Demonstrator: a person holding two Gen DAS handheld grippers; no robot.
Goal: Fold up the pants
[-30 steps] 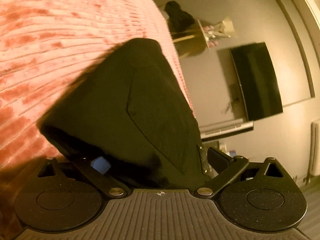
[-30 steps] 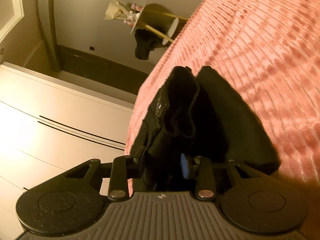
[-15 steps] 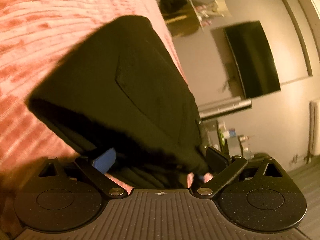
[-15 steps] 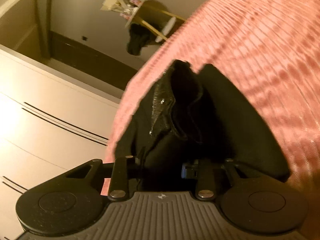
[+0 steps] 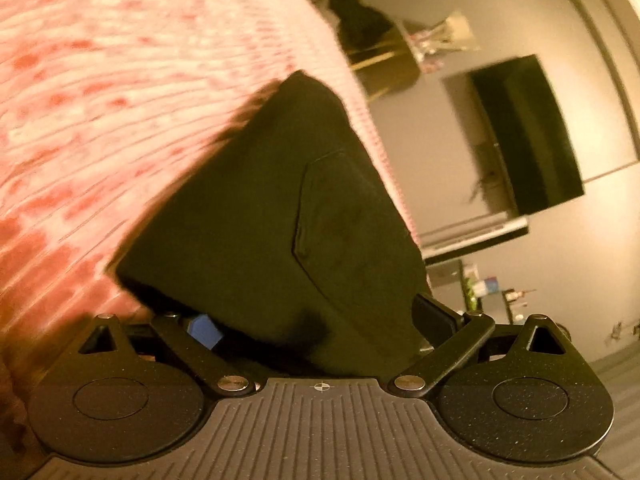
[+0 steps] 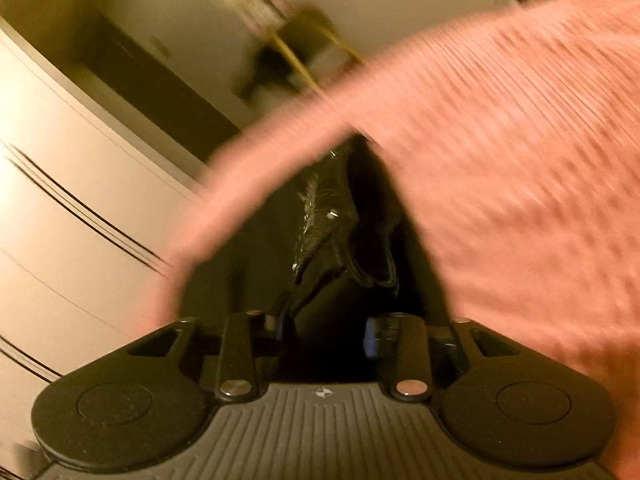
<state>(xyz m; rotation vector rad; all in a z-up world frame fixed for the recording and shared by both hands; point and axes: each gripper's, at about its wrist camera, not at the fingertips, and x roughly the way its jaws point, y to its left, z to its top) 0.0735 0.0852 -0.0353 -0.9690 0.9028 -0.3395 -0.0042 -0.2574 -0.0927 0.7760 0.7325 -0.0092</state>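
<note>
- Between the fingers of the left gripper [image 5: 316, 320], a thick folded bundle of the black pants [image 5: 280, 216] is seen; the blue pad [image 5: 204, 330] on one side and the dark finger on the other are spread wide around it, but whether the pads press on the cloth cannot be told.
- At the right gripper [image 6: 326, 330], the jaws are opening, with dark cloth of the pants [image 6: 340, 240] lying between the blue-edged fingers [image 6: 372, 338]; no firm pinch is shown, so the cloth looks let go or nearly so.
- Further out, a zipper and waistband edge are made out in the right wrist view, though heavy blur is noted.
- Beyond that, the pants are found lying on the pink ribbed bedcover [image 5: 120, 100], close to the bed's edge, already gathered into a compact stack with a patch pocket facing up.
- Most of the folding is judged done; what seems left is a release, a smoothing, and perhaps one last tidy of the bundle.
- A dark screen [image 5: 528, 132] on the wall is glimpsed behind.
</note>
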